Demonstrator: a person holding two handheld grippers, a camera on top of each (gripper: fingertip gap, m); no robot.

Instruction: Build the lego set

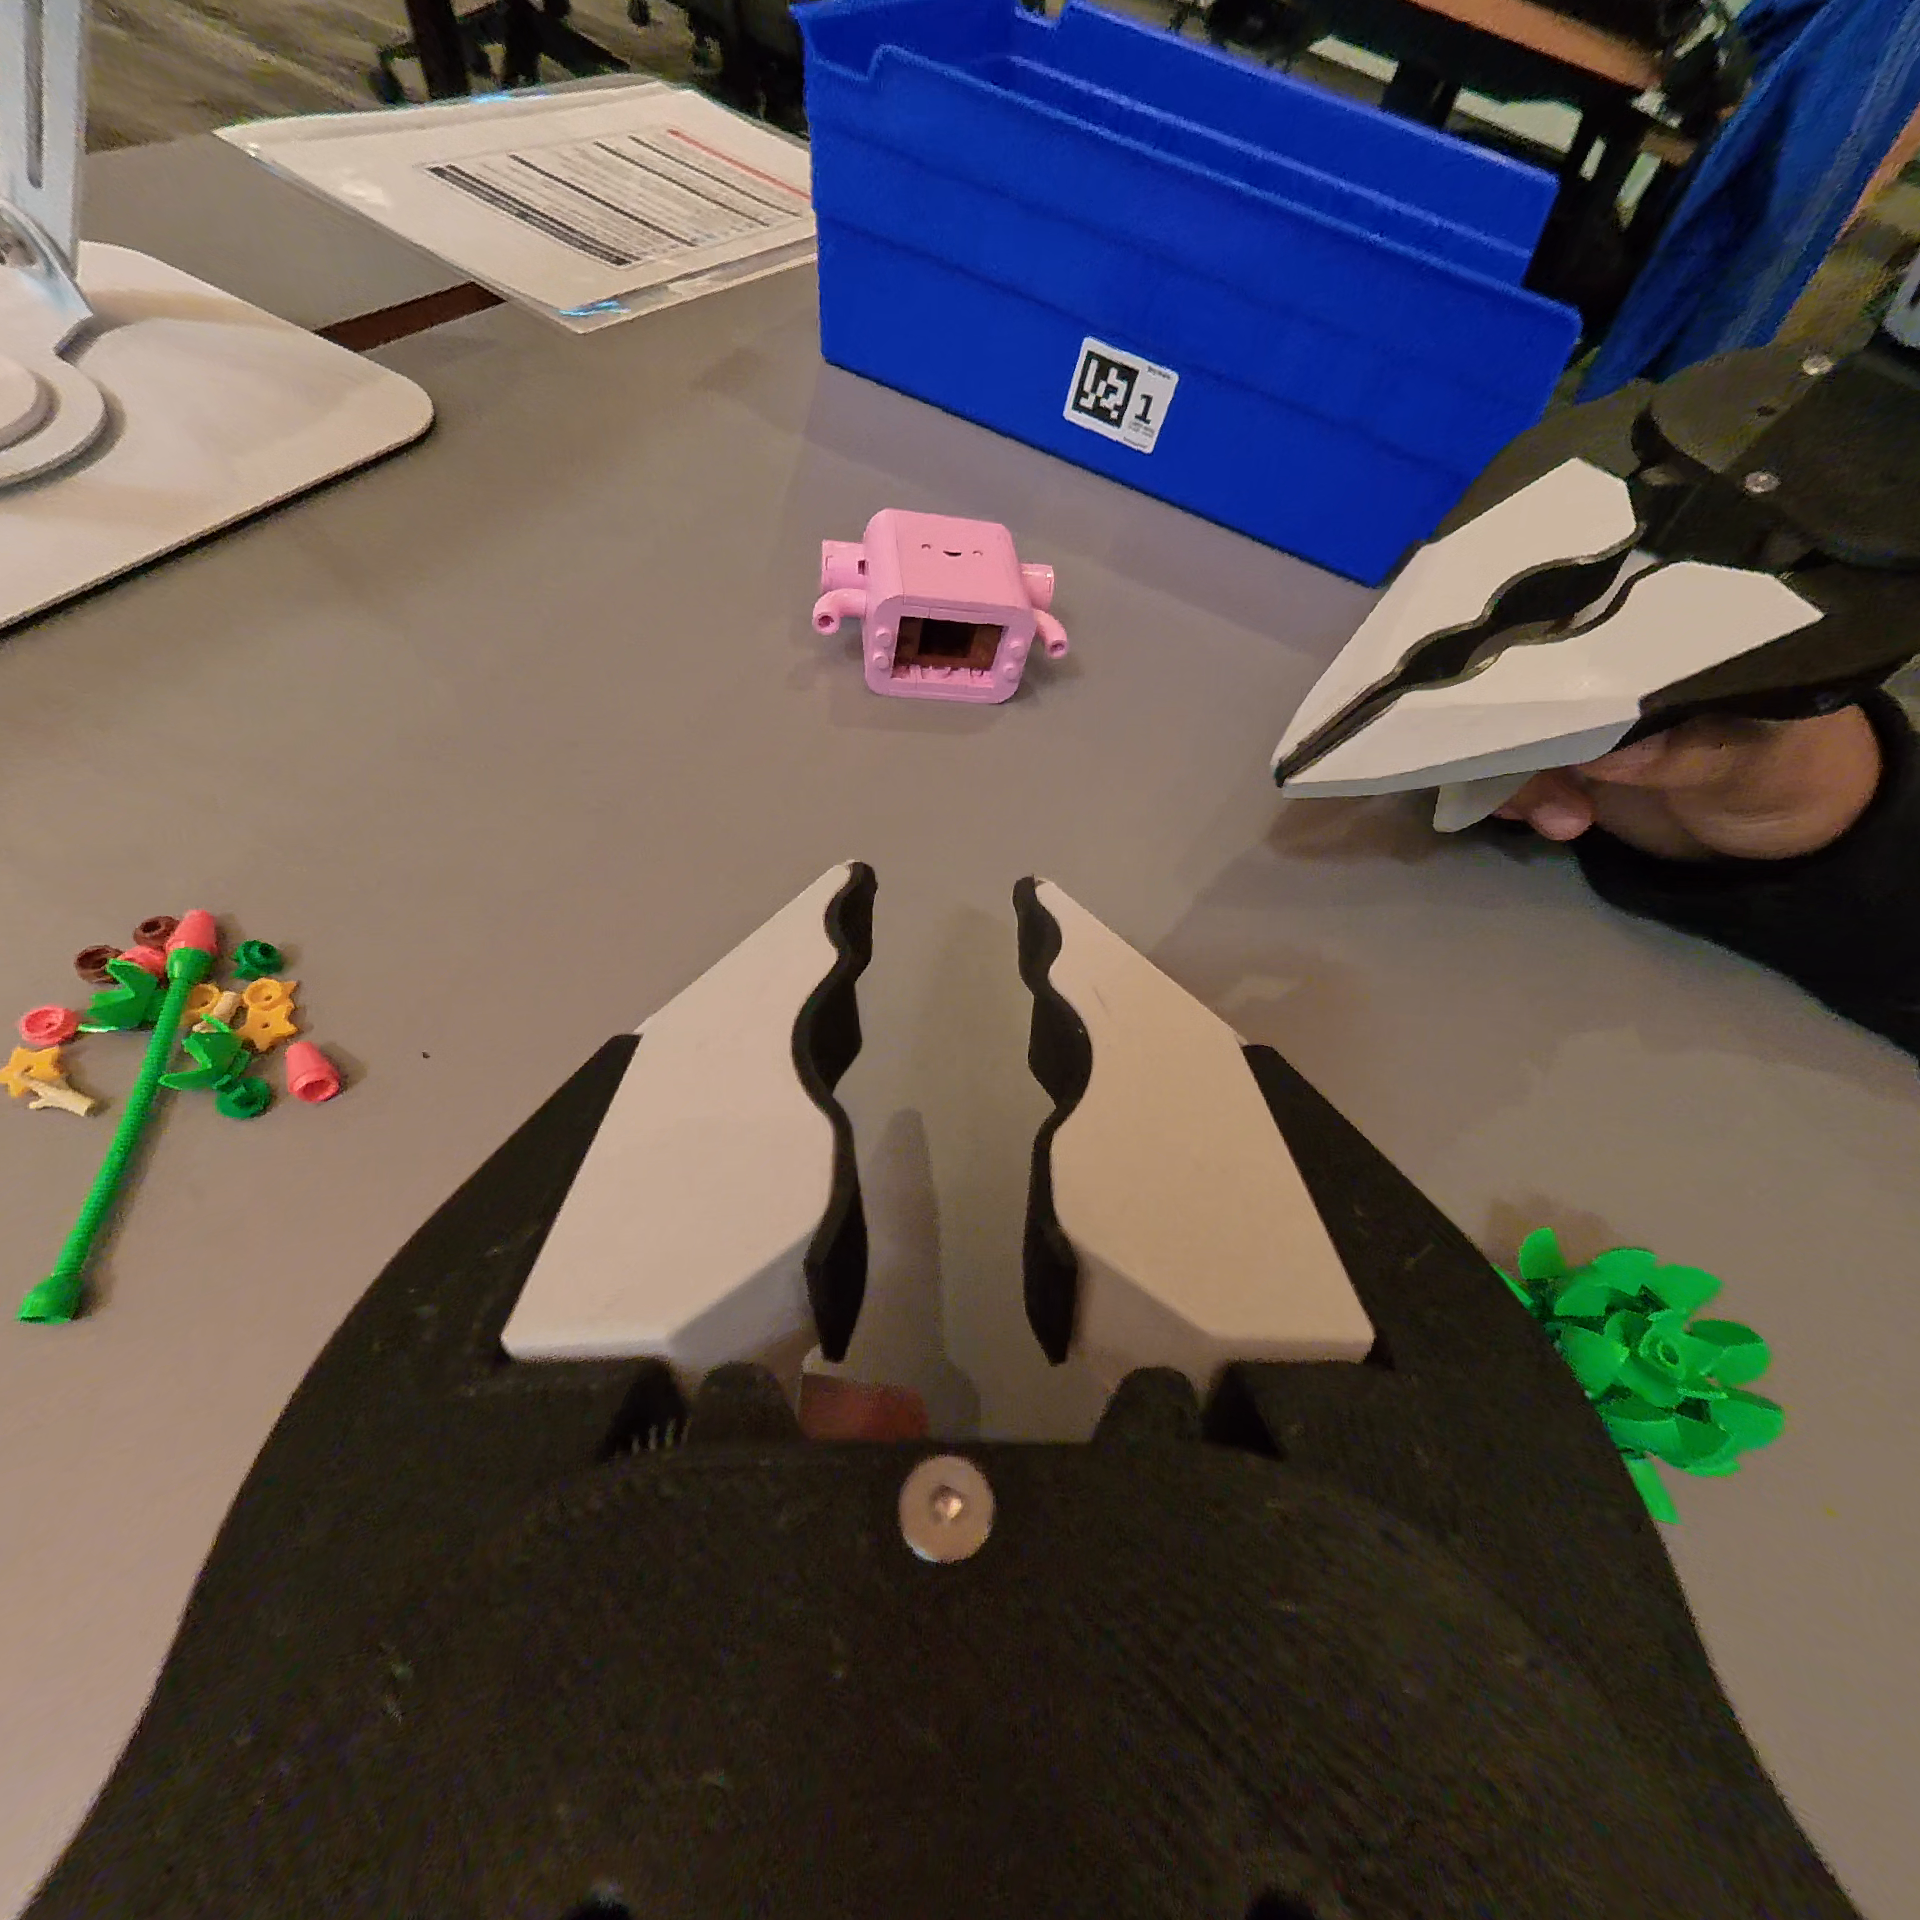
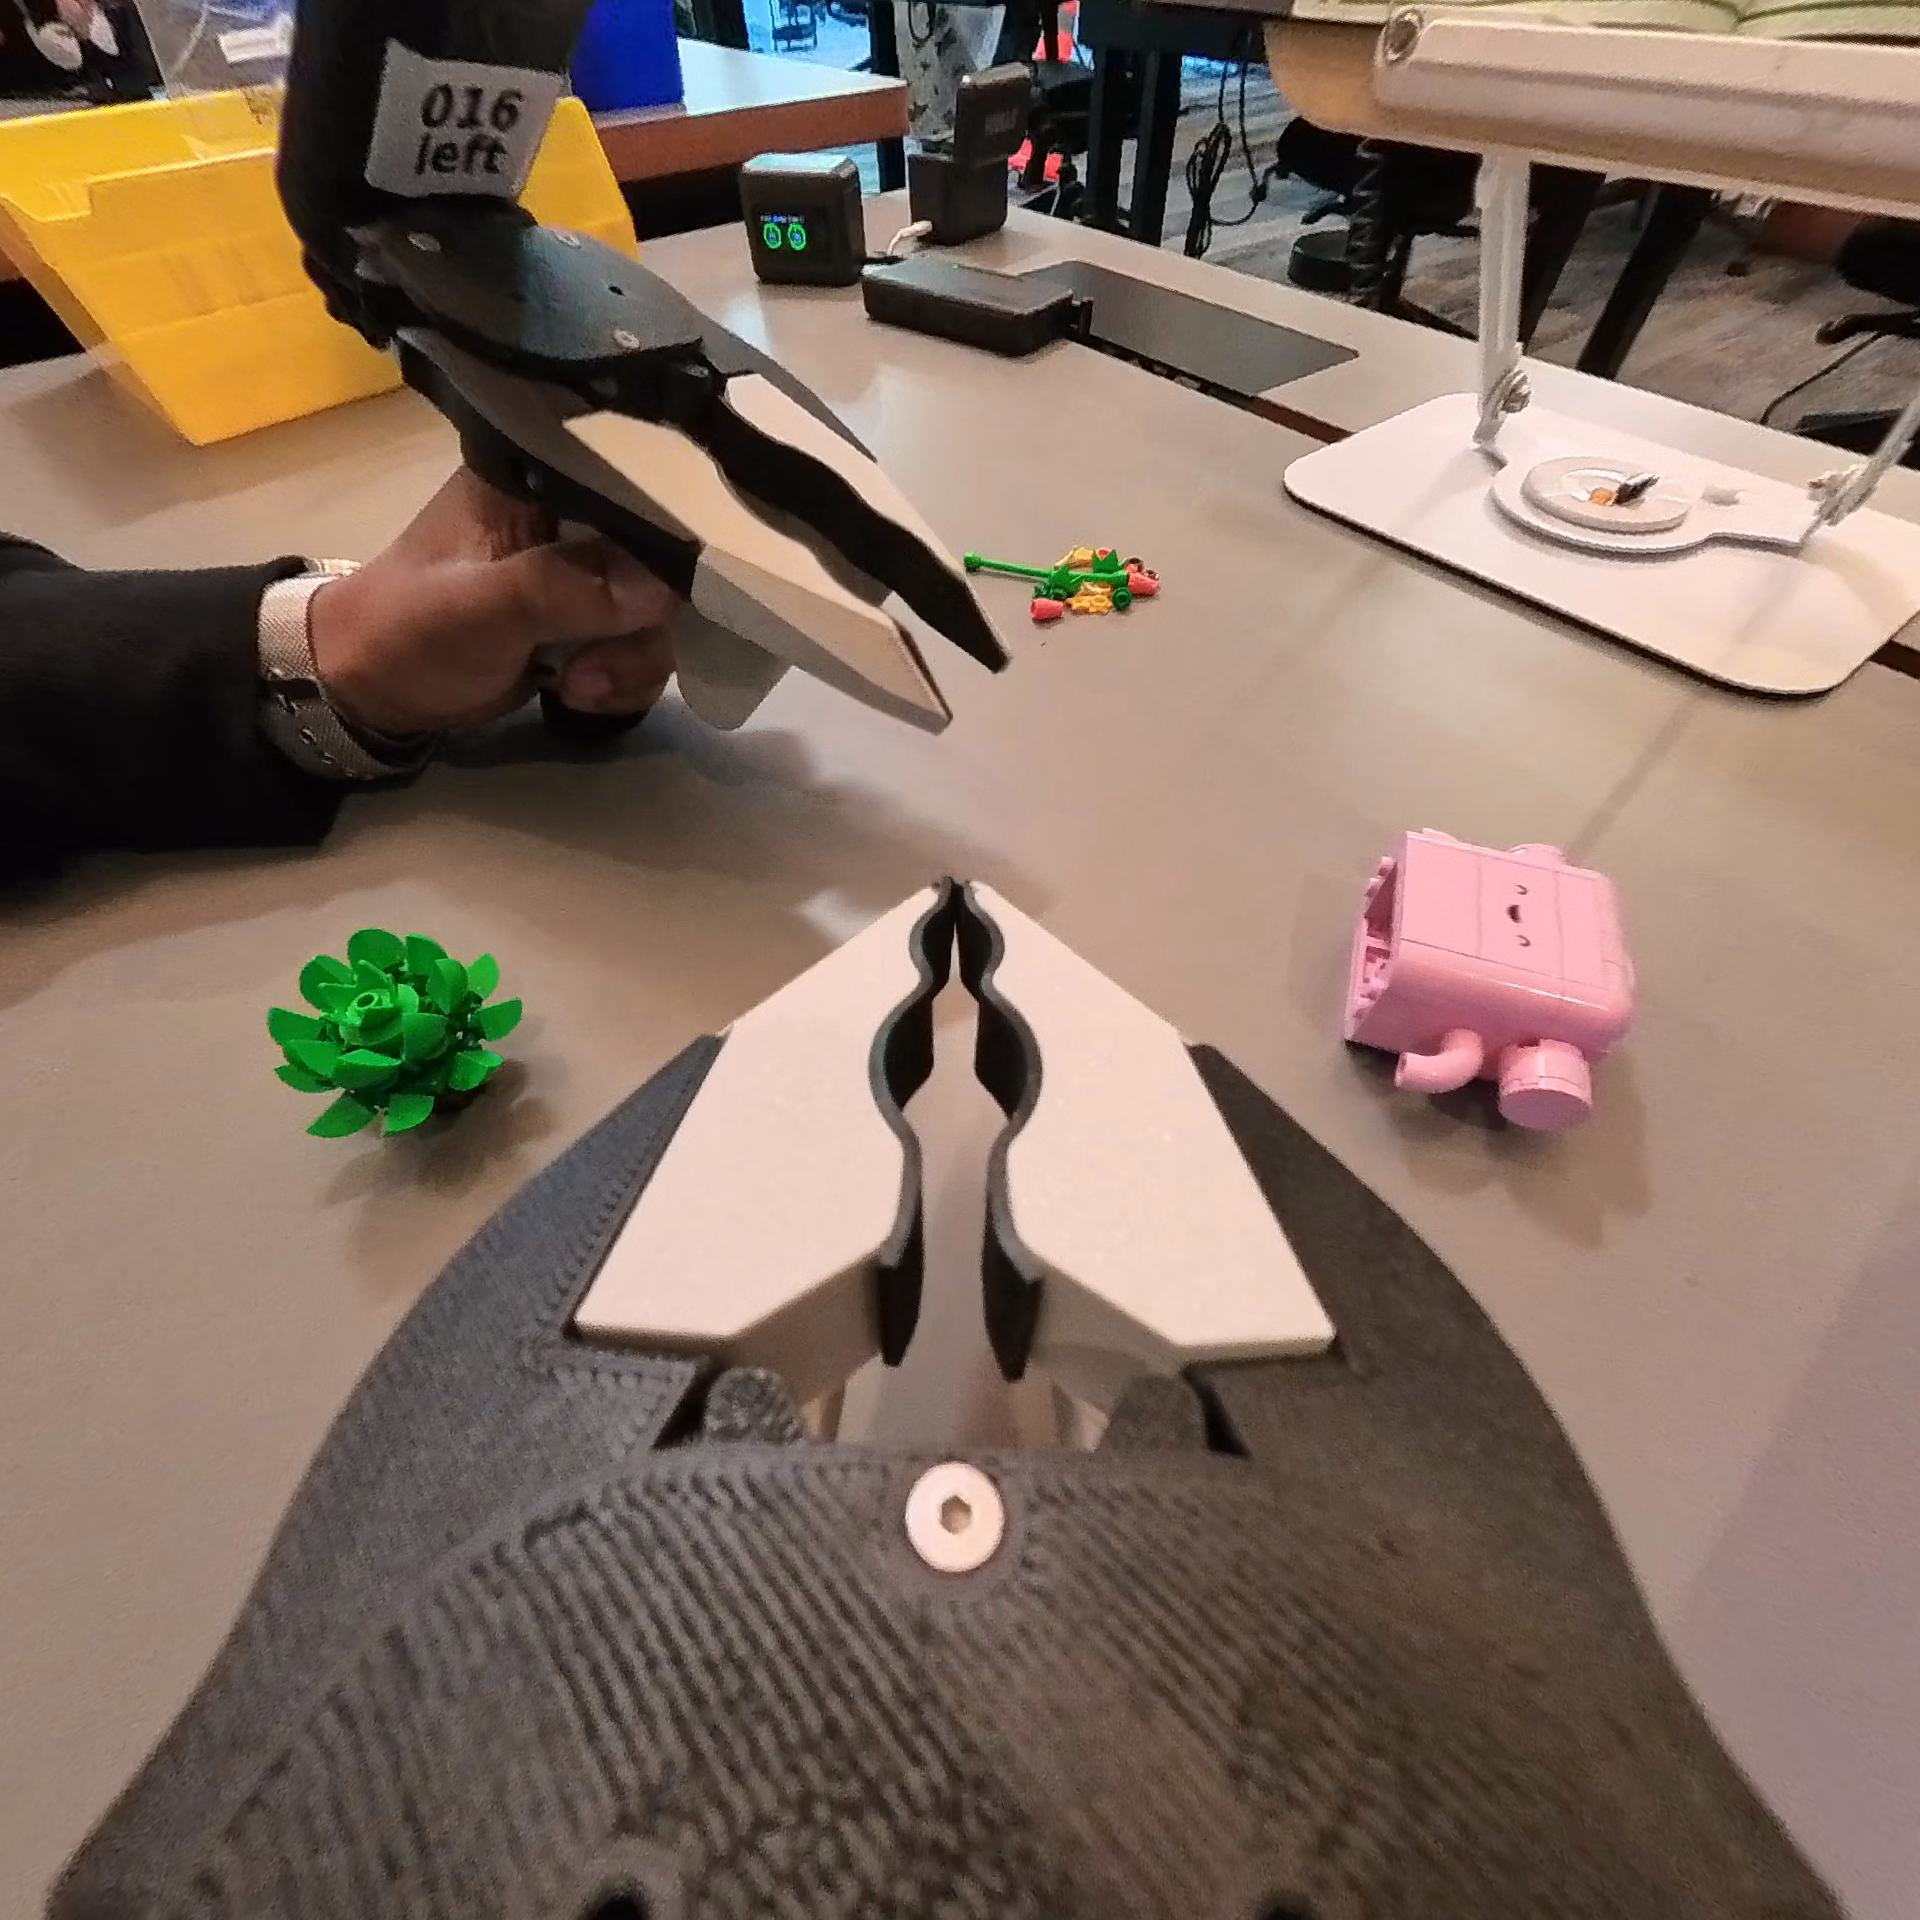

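A pink brick-built pot (image 1: 940, 608) with a small face lies on its side on the grey table, its open end toward my left gripper; it also shows in the right wrist view (image 2: 1486, 966). My left gripper (image 1: 943, 878) is open and empty, short of the pot; the right wrist view shows it too (image 2: 971, 691). My right gripper (image 2: 958, 889) is shut and empty, hovering between the pot and a green leafy plant piece (image 2: 393, 1029); it shows at right in the left wrist view (image 1: 1286, 774). A green stem (image 1: 123, 1127) lies among small loose pieces (image 1: 197, 1013).
A blue bin (image 1: 1164, 270) stands behind the pot. A white stand base (image 1: 197, 416) and a sleeved sheet of paper (image 1: 582, 187) lie at the left. A yellow bin (image 2: 187, 260) and black devices (image 2: 966, 296) sit farther off. Hands hold both grippers. About 7 centimetres separates my left fingertips from my right. The right tips stand about 10 centimetres off the pink brick-built pot (image 1: 940, 608). The right camera catches it too, in the right wrist view (image 2: 1403, 877). Left tips and right tips are each some 12 centimetres from the green leafy plant piece (image 2: 393, 1029). It turns up in the left wrist view (image 1: 1647, 1283) as well. Measured from the fingertips, the green stem (image 1: 123, 1127) is 15 centimetres or so from the left gripper and 25 centimetres from the right. The right camera catches it too, in the right wrist view (image 2: 1045, 570).
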